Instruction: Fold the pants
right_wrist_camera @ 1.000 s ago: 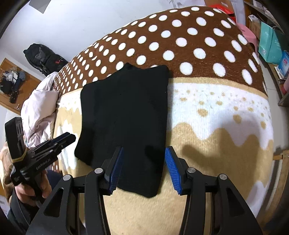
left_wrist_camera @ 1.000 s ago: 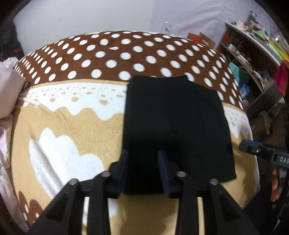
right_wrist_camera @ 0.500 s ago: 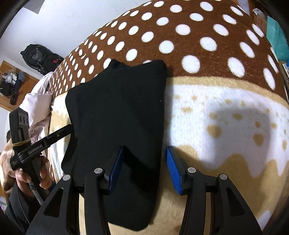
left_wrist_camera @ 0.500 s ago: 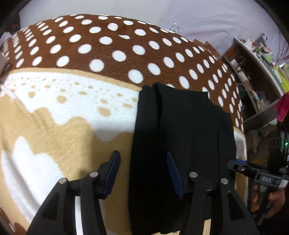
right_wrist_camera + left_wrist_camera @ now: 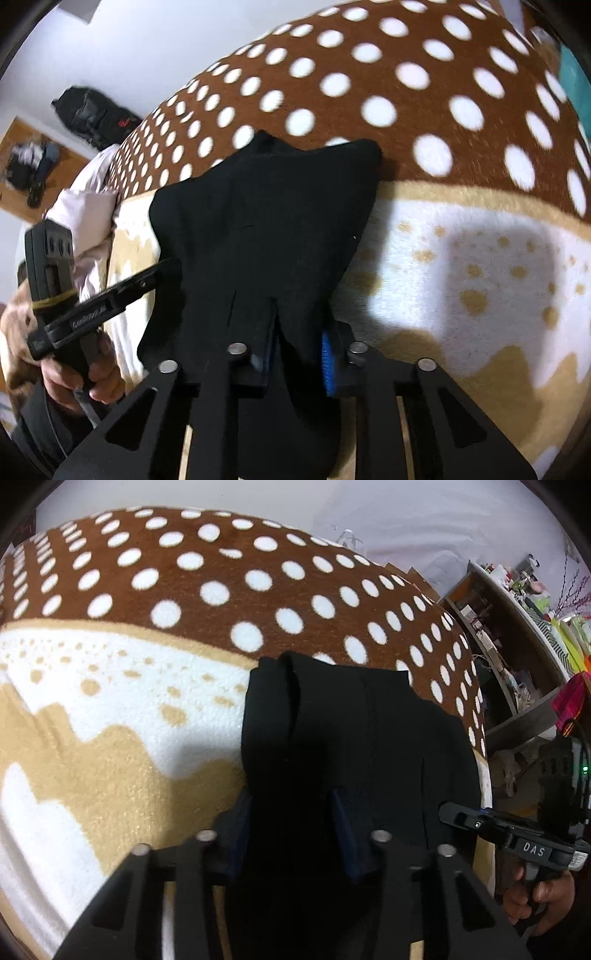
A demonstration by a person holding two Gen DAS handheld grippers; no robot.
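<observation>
Black pants [image 5: 351, 731] lie folded on a brown, tan and white blanket [image 5: 110, 709]; they also show in the right wrist view [image 5: 266, 229]. My left gripper [image 5: 291, 827] straddles the near left edge of the pants, with fabric between its fingers, and its jaws stand apart. My right gripper [image 5: 299, 350] is shut on the near right edge of the pants, and the fabric rises toward it. Each gripper shows in the other's view, the right one [image 5: 491, 827] and the left one [image 5: 110, 295].
The blanket's far half is brown with white dots [image 5: 406, 81]. A pink quilt [image 5: 85, 210] lies at the bed's left side. A black backpack [image 5: 92, 114] rests by the wall. Cluttered shelves [image 5: 517, 627] stand to the right of the bed.
Both grippers have moved forward onto the pants' near edge. The right gripper has closed on the fabric and lifted it. The left gripper's fingers have come closer together around the fabric.
</observation>
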